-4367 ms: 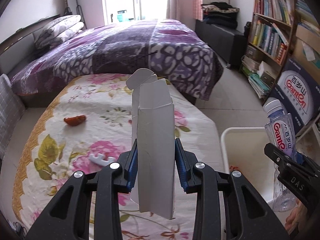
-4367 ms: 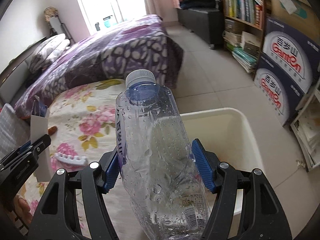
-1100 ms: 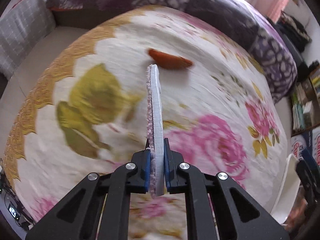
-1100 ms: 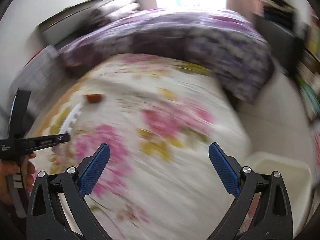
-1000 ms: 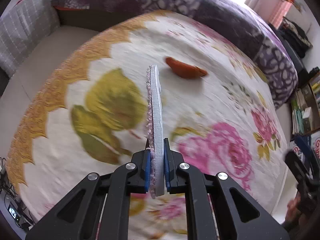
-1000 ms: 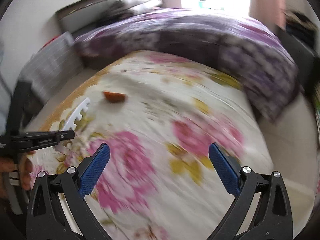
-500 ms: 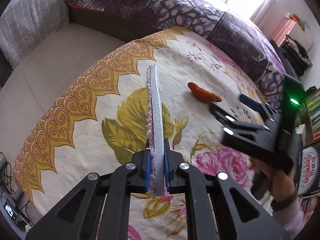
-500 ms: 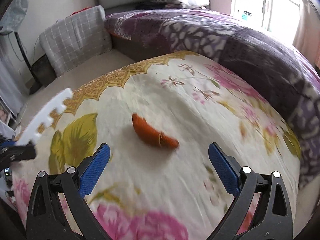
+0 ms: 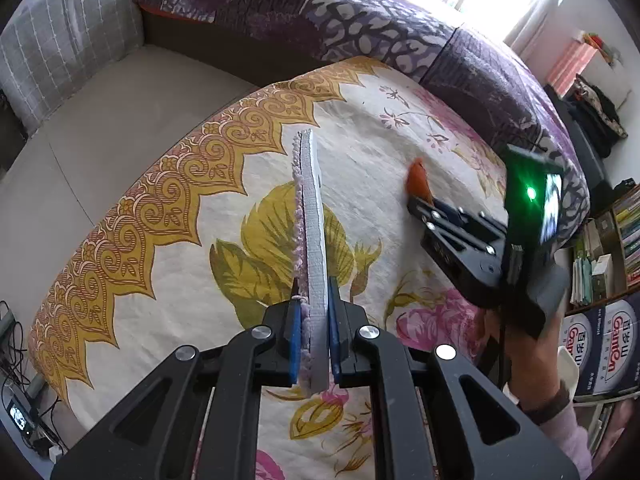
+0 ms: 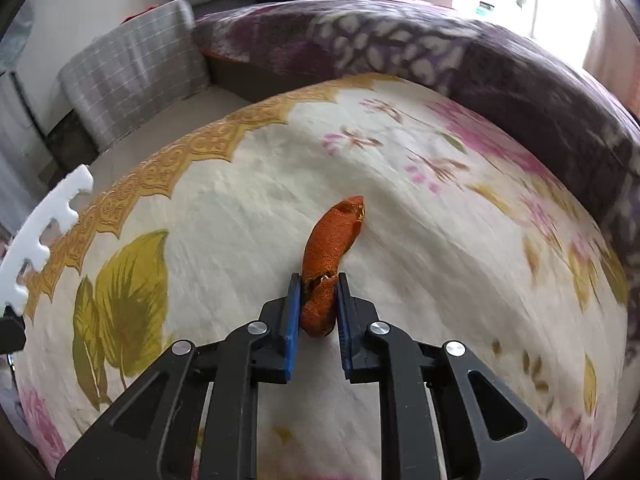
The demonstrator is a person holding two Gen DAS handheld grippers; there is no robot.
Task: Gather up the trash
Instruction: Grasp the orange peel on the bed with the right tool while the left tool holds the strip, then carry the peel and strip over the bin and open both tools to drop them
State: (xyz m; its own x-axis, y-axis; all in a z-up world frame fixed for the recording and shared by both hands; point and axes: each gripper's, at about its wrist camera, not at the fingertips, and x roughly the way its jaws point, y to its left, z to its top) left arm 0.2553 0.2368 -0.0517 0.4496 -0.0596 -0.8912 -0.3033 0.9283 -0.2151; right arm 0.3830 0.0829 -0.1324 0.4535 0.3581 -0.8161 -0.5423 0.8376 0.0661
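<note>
Left claw [image 9: 313, 336] clamped tight, right claw [image 10: 318, 312] just closed, both tilted steeply downward.

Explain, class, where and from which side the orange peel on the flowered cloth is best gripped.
Grip the orange peel across its narrow width near one end, coming from above. It lies long and curled on the cloth, so its thin sides fit between the pads, as the right hand-held gripper shows.

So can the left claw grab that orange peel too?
Probably not: the left claw is shut on a flat white foam piece, and the right claw, whose jaws just closed, already pinches the curled orange peel.
</note>
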